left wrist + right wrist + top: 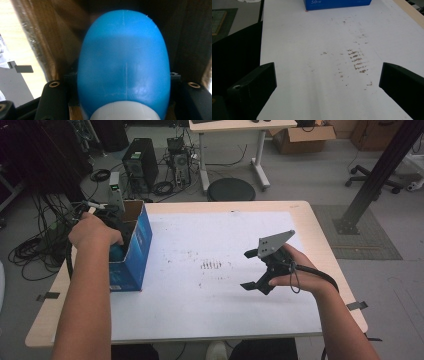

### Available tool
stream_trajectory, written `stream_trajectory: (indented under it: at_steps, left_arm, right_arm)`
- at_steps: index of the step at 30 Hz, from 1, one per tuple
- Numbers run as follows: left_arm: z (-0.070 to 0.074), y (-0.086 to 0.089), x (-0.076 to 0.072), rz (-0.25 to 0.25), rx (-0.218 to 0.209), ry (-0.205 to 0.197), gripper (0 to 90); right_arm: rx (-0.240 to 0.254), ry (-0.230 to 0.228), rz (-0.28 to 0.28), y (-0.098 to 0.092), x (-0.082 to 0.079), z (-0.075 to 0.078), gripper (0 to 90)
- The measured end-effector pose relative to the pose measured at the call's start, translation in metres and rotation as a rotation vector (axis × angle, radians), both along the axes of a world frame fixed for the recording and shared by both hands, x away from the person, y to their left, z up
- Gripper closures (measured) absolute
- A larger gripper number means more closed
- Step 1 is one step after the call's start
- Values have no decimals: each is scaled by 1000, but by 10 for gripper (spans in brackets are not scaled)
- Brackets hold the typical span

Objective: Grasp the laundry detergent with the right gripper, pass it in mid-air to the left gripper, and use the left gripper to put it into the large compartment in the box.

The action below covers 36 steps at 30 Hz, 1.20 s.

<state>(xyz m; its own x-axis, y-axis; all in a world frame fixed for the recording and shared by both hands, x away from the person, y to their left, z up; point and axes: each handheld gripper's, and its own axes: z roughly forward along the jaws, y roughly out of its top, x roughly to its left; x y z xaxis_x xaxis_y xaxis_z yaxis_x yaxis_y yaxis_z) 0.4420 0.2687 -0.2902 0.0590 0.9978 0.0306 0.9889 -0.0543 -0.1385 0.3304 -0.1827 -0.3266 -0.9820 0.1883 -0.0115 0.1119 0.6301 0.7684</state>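
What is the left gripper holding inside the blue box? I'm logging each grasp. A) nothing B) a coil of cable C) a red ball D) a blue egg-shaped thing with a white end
D: in the left gripper view the blue egg-shaped thing sits clamped between the left gripper's jaws, brown walls of the blue box around it.

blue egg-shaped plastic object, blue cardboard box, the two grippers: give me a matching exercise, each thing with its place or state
Things:
1. blue egg-shaped plastic object
2. blue cardboard box
3. right gripper
4. white paper sheet

Place or state:
a. jaws wide apart above the sheet
b. spread over the tabletop, with brown marks
c. standing open at the table's left edge
d. clamped between the left gripper's jaws

Pairs: 1-d, 2-c, 3-a, 4-b
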Motion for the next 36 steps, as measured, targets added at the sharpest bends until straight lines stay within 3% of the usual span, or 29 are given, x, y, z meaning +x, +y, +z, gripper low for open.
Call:
stream_trajectory:
  at_steps: [29, 36]
  left_arm:
    - [-6, 0, -2, 7, -5, -9, 382]
    - [-6, 1, -3, 13, -27, -19, 374]
  right_arm:
    - [1, -17, 11, 1, -6, 4, 13]
    - [3, -20, 9, -1, -6, 4, 13]
